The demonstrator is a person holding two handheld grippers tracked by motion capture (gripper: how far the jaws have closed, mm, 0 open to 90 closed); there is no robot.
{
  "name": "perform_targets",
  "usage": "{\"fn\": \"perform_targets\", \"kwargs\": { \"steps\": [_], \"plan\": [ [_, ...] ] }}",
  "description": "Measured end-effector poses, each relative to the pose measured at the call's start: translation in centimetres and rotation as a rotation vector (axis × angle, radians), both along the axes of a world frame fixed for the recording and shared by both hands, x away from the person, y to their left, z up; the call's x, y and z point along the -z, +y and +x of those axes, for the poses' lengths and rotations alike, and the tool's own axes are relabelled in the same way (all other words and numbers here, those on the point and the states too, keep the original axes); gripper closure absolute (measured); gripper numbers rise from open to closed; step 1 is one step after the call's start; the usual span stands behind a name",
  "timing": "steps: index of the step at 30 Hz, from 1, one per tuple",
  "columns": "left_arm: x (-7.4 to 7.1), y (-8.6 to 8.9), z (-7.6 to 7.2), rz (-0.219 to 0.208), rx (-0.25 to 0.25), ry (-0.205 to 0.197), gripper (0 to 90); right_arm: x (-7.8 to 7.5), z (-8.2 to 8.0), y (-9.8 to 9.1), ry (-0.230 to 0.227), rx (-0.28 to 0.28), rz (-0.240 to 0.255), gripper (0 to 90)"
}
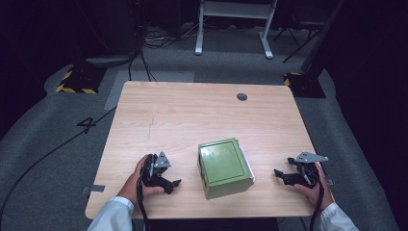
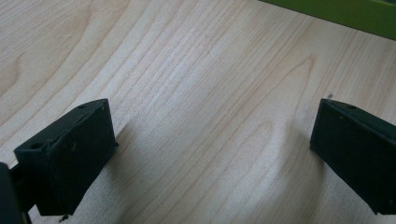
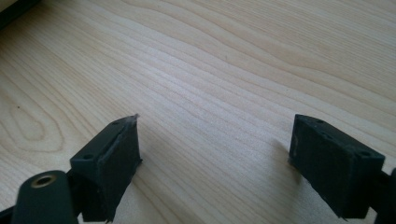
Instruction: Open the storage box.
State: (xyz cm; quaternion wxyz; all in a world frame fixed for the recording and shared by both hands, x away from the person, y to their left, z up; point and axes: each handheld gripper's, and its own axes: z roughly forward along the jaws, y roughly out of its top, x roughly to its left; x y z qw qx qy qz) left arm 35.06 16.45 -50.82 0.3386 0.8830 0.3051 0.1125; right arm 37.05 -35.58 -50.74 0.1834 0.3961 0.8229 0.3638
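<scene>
A boxy olive-green metal case with a flat square lid point(image 1: 224, 167) is seen standing near the front edge of the pale wood-grain bench point(image 1: 192, 115), turned slightly askew, with a pale strip showing along its right side. It is flanked by the two claws, neither in contact with it. The left claw point(image 1: 174, 184) is rested on the bench just left of the case, its jaws spread wide with bare wood between them in the left gripper view point(image 2: 212, 154); a sliver of the green case point(image 2: 341, 14) is caught at the top right of that view. The right claw point(image 1: 281, 175) is held to the right of the case, a little farther off, likewise spread and empty, with only woodgrain between the jaws point(image 3: 215, 163). The step in hand is judged to be the approach, before any grasp. The next move would likely call for both claws to be brought inward against opposite sides of the case, squared to its skewed walls so that it is not pushed or spun on the smooth surface.
</scene>
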Motion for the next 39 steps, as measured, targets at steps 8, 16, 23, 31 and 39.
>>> {"fn": "perform_targets", "kwargs": {
  "steps": [8,16,23,31,39],
  "plan": [
    [0.0,0.0,-0.1,0.0,-0.005,0.001,0.4,0.0,0.0,0.0,0.001,0.0,0.0,15.9],
    [0.0,0.0,-0.1,0.0,-0.007,0.0,0.5,-0.4,0.1,0.3,-0.011,-0.008,-0.031,17.2],
    [0.0,0.0,-0.2,0.001,-0.013,0.001,0.5,-2.8,0.1,0.7,-0.068,-0.028,-0.001,19.4],
    [0.0,0.1,-0.3,0.003,-0.024,0.0,0.5,-5.5,0.3,3.0,-0.105,-0.09,-0.001,19.7],
    [0.0,0.1,-0.3,0.003,-0.024,0.0,0.5,-7.2,1.1,6.6,-0.127,-0.177,0.01,20.7]
  ]
}}
